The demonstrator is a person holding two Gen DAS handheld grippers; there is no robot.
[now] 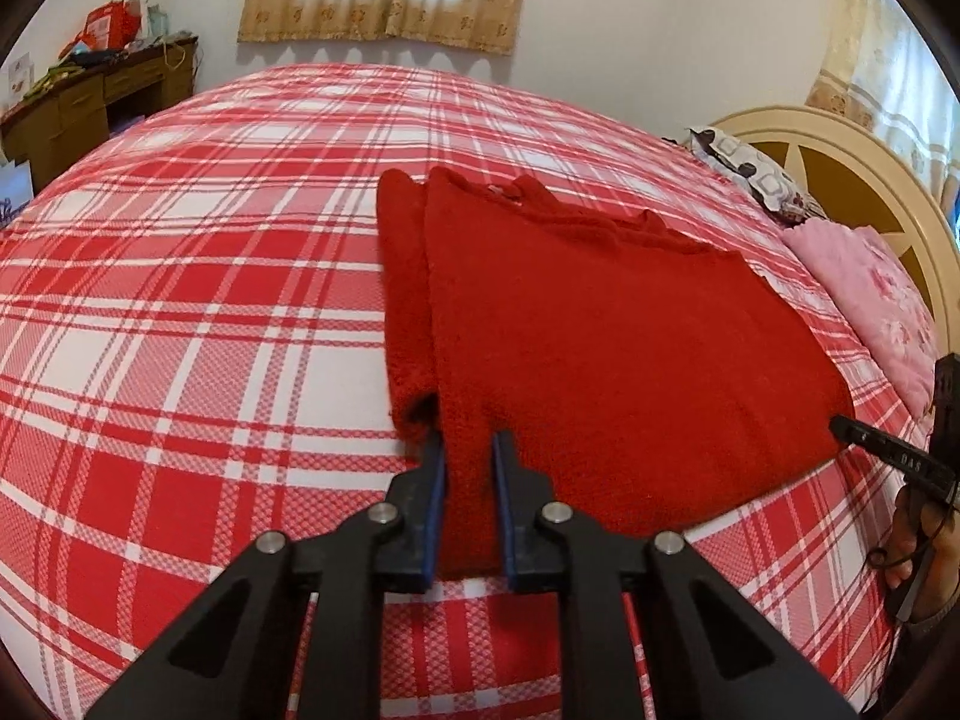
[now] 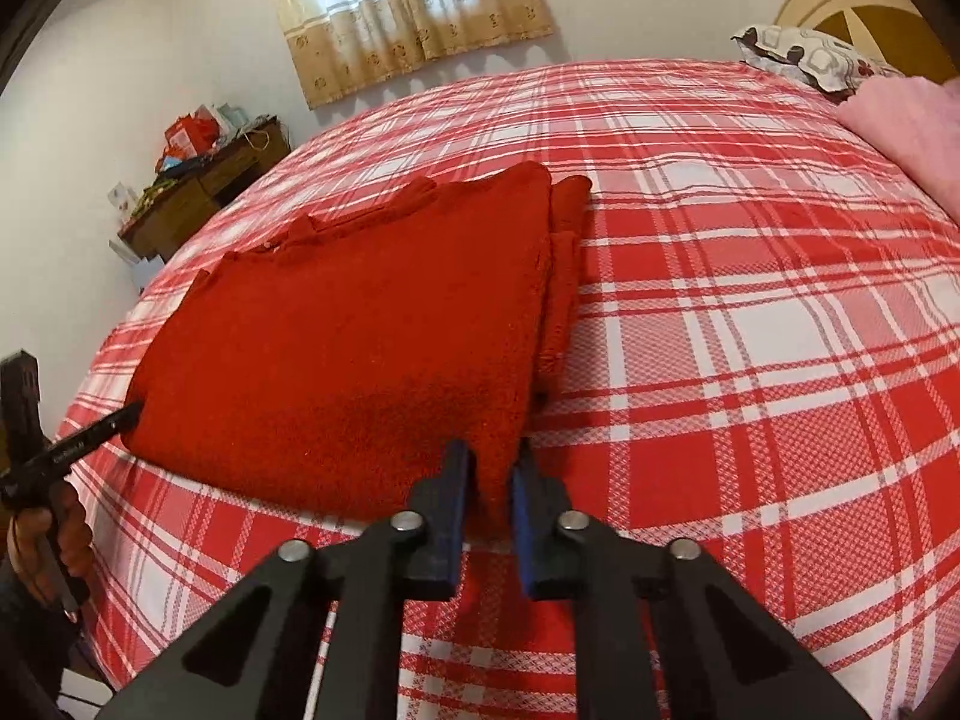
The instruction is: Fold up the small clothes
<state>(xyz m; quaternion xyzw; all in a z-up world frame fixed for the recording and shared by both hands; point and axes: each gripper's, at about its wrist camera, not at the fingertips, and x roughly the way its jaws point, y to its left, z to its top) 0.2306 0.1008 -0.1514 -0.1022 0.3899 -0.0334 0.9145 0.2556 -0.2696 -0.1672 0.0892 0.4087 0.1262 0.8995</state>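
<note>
My left gripper (image 1: pixel 469 450) and right gripper (image 2: pixel 493 462) are each clamped on a near corner of the red knit garment (image 1: pixel 600 330), which lies flat near the front edge of the bed with a narrower folded strip along its left side. The red-and-white plaid sheet (image 1: pixel 180 300) spreads wide and bare to either side, a pink blanket (image 1: pixel 870 300) and patterned pillow (image 1: pixel 744 168) against the cream headboard (image 1: pixel 852 144). Pale lettering on the right gripper's finger, seen from the left wrist, is too small for me to read; the garment looks coarse and fuzzy, the blue pads (image 1: pixel 437 480) smooth.
</note>
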